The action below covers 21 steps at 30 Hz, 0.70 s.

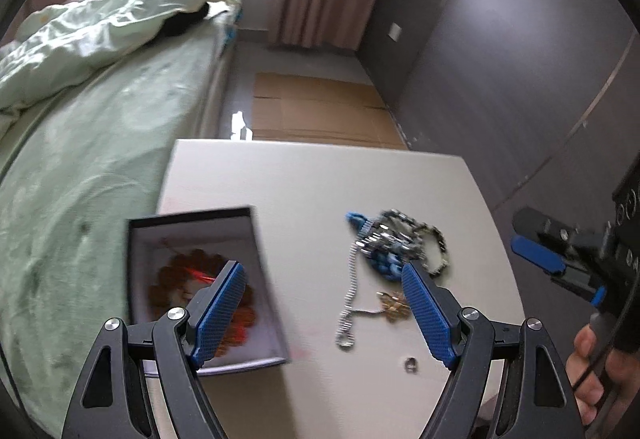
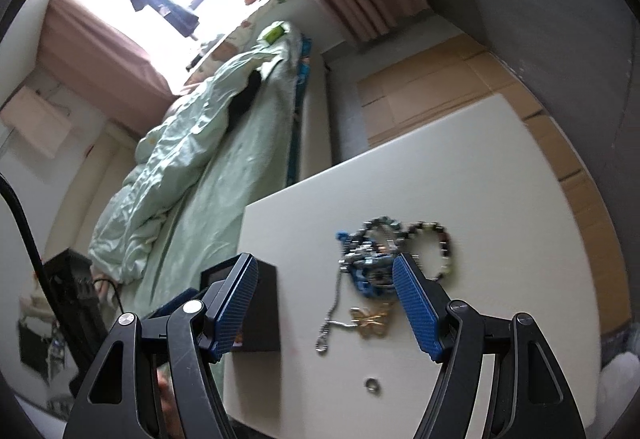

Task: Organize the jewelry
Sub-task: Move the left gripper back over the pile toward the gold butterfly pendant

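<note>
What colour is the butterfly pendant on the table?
Gold. The butterfly pendant shows best in the right wrist view.

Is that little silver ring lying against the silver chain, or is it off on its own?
Apart. In the right wrist view the small ring lies alone on the white table, with bare tabletop between it and the end loop of the silver chain. The left wrist view shows the same gap.

Bare table (image 1: 304,179) is lying beyond the jewelry pile (image 1: 396,247), while the open box (image 1: 256,251) is blocking its left side.
</note>
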Tool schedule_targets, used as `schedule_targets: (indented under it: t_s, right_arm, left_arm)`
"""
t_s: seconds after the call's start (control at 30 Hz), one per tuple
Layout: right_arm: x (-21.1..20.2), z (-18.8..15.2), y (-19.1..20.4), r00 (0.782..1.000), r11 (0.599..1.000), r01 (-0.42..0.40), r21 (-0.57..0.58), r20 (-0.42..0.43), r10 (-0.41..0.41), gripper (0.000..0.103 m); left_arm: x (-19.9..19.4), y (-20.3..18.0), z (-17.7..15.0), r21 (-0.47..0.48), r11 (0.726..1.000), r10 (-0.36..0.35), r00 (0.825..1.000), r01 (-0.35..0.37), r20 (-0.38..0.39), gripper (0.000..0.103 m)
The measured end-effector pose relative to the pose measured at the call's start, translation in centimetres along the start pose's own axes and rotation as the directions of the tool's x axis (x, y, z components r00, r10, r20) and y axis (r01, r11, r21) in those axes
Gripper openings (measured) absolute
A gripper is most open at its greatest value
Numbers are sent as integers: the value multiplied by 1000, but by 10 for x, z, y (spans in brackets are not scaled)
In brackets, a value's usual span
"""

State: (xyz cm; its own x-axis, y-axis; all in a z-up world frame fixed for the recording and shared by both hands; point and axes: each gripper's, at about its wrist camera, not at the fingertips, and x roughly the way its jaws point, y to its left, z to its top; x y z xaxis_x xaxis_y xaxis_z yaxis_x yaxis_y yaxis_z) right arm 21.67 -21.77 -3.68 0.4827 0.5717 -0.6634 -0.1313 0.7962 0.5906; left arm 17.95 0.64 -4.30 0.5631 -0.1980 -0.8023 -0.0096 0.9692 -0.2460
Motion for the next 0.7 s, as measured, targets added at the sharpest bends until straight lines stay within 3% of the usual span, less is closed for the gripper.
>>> schedule_targets:
  t_s: [0.17,0.27,0.7]
  right_arm:
    - [-9,6,-24,1000,997,15,77,13,-16,71]
    - [-15,9,-29,1000,996,8,92,27,-10,71]
    - [-34,17,-60,998,984,-29,174,65,18,71]
  left_arm:
    - [18,-24,-9,9,1000,-13,998,13,-60,81]
    - [30,-35,-13,0,999,-33,994,34,-101,75]
    - [76,-60,-30,-69,995,-91,964,76,-248,62]
